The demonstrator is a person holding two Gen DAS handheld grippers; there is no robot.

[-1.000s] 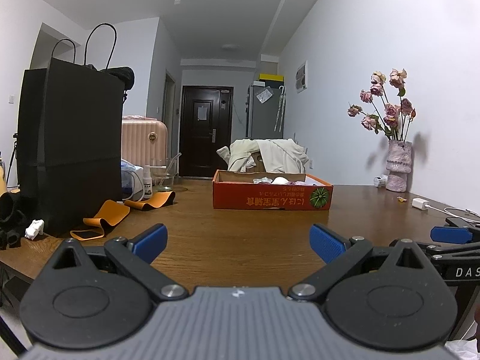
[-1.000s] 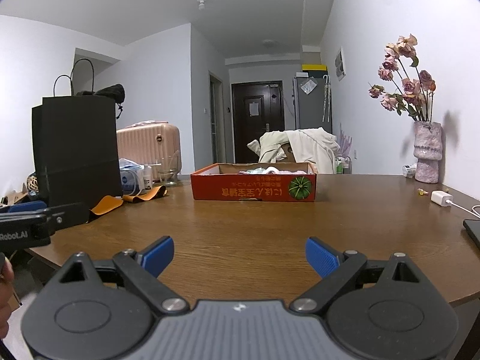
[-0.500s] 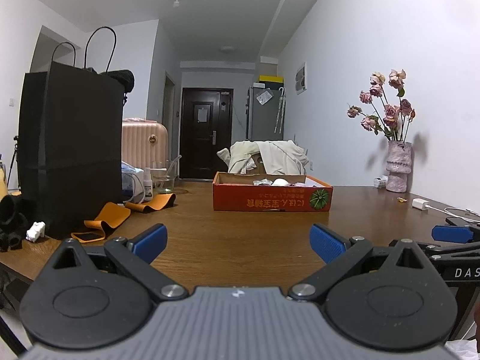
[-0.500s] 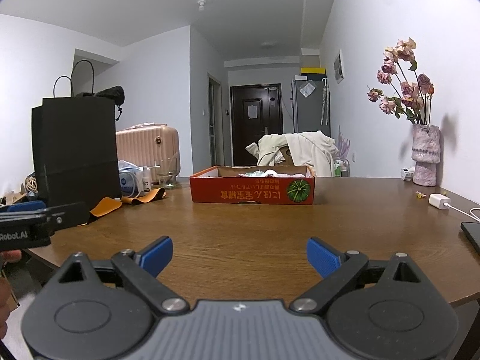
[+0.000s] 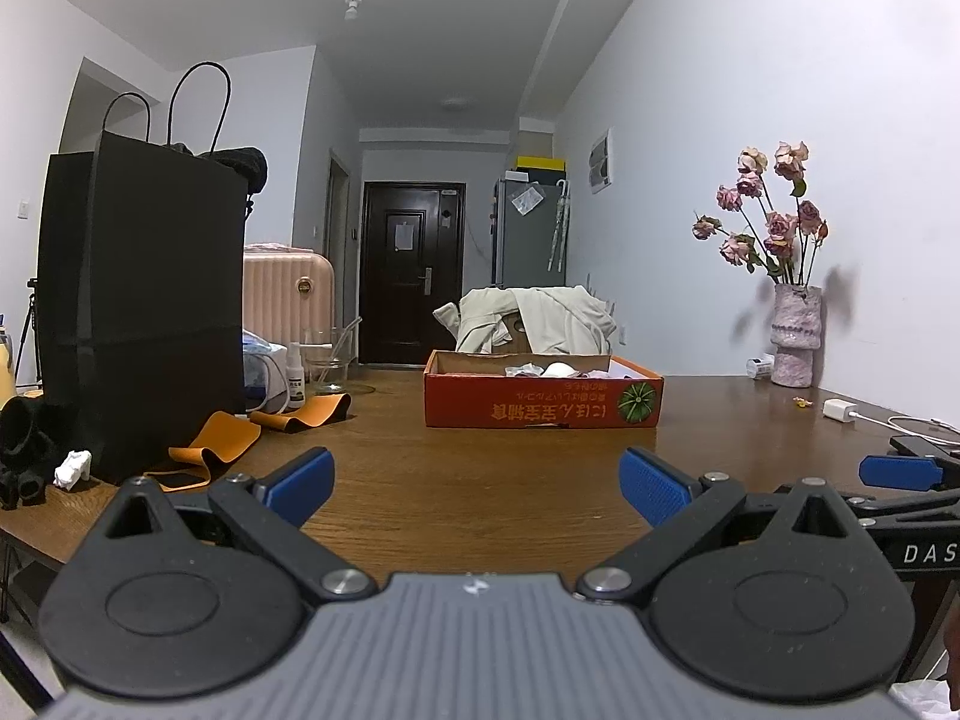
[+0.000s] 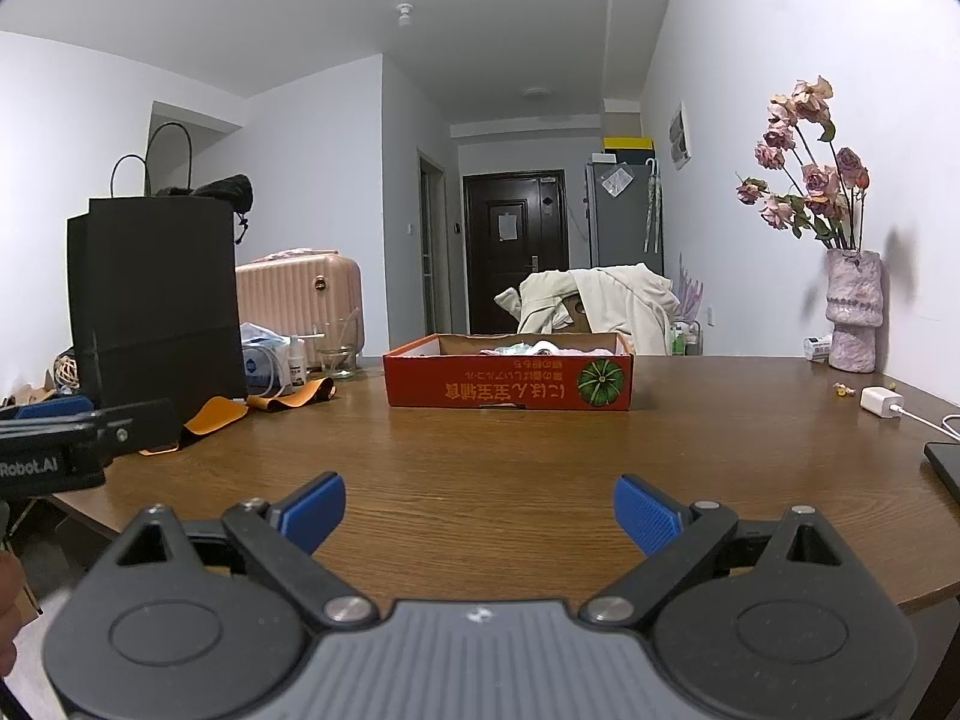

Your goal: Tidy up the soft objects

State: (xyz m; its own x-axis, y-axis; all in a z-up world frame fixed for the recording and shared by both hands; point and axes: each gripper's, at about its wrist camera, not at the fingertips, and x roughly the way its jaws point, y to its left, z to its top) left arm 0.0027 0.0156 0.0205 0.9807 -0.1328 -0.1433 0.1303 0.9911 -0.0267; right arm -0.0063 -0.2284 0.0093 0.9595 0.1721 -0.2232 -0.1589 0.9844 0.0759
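Note:
A shallow orange cardboard box (image 5: pixel 543 407) stands in the middle of the wooden table (image 5: pixel 480 480), with white and pale soft items (image 5: pixel 555 369) inside; it also shows in the right wrist view (image 6: pixel 509 387). My left gripper (image 5: pixel 477 483) is open and empty, low over the table's near edge, well short of the box. My right gripper (image 6: pixel 479 513) is open and empty, also at the near edge. Each gripper shows at the side of the other's view.
A tall black paper bag (image 5: pixel 144 300) stands at the left with orange bands (image 5: pixel 210 450) in front. Bottles and a glass (image 5: pixel 327 363) sit behind. A vase of dried roses (image 5: pixel 795 330) and a white charger (image 5: pixel 840 409) are at the right.
Both views have tilted slightly; the box sits a little lower in the right wrist view. Both grippers stay open and empty.

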